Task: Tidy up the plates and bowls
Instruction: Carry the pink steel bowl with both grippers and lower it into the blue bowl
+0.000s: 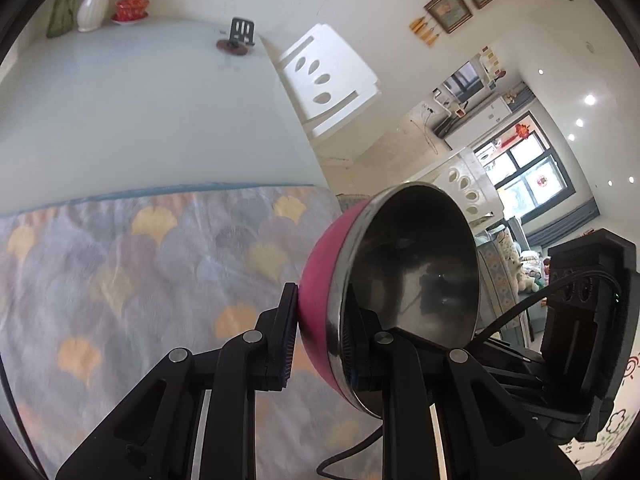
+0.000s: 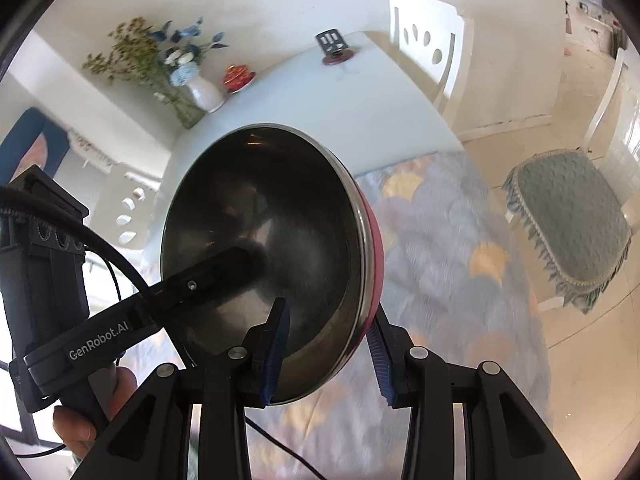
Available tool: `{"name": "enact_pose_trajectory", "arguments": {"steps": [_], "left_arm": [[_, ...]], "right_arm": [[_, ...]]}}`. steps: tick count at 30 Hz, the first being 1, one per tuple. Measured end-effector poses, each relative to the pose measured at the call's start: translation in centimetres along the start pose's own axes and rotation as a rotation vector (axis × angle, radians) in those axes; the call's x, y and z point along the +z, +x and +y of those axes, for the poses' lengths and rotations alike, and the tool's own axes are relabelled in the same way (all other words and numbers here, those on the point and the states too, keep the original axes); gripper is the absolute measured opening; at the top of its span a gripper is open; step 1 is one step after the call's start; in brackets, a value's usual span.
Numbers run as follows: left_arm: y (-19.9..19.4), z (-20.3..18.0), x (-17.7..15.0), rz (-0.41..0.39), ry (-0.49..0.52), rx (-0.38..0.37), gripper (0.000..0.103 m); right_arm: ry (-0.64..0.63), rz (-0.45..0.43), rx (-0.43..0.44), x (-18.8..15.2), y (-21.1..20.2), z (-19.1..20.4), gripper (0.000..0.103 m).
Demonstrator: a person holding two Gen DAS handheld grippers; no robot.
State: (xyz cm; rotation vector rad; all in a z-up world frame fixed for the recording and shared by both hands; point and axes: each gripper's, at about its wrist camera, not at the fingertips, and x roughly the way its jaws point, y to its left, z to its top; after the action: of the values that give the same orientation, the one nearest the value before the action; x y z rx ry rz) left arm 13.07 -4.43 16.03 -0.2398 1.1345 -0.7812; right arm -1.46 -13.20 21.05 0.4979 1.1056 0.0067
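In my left wrist view, my left gripper (image 1: 320,332) is clamped narrow on the wall of a pink bowl (image 1: 320,280) with a steel inside, one finger on the pink outside, the other inside past the rim; the bowl stands on edge at about 4 o'clock from the picture's centre, its mouth facing 3 o'clock. Behind it the patterned cloth (image 1: 120,280) covers the near part of the pale table (image 1: 140,120), and a white vase (image 1: 93,6) stands at 11 o'clock by the wall. My right gripper's body shows at 4 o'clock, its jaws out of this view. In my right wrist view, my right gripper (image 2: 328,344) pinches the same bowl's rim at 6 o'clock, one blue pad (image 2: 276,348) inside the steel, the other on the pink outside. The left gripper's finger reaches into the bowl from 9 o'clock. A cushioned chair (image 2: 568,220) sits at 3 o'clock on the floor.
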Motion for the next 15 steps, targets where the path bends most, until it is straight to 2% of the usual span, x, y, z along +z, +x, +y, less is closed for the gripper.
{"name": "enact_pose_trajectory", "arguments": {"steps": [5,15], "left_arm": [[-3.7,-1.6,-4.3,-0.029,0.002,0.016,0.017],[-8.7,-2.4,-14.4,-0.042,-0.063,0.007,0.017]], "right_arm": [[-0.003,0.033,0.046,-4.5,-2.8,1.3,0.038],[-0.031,0.081,0.055,-13.6,-6.6,3.4,0.039]]}}
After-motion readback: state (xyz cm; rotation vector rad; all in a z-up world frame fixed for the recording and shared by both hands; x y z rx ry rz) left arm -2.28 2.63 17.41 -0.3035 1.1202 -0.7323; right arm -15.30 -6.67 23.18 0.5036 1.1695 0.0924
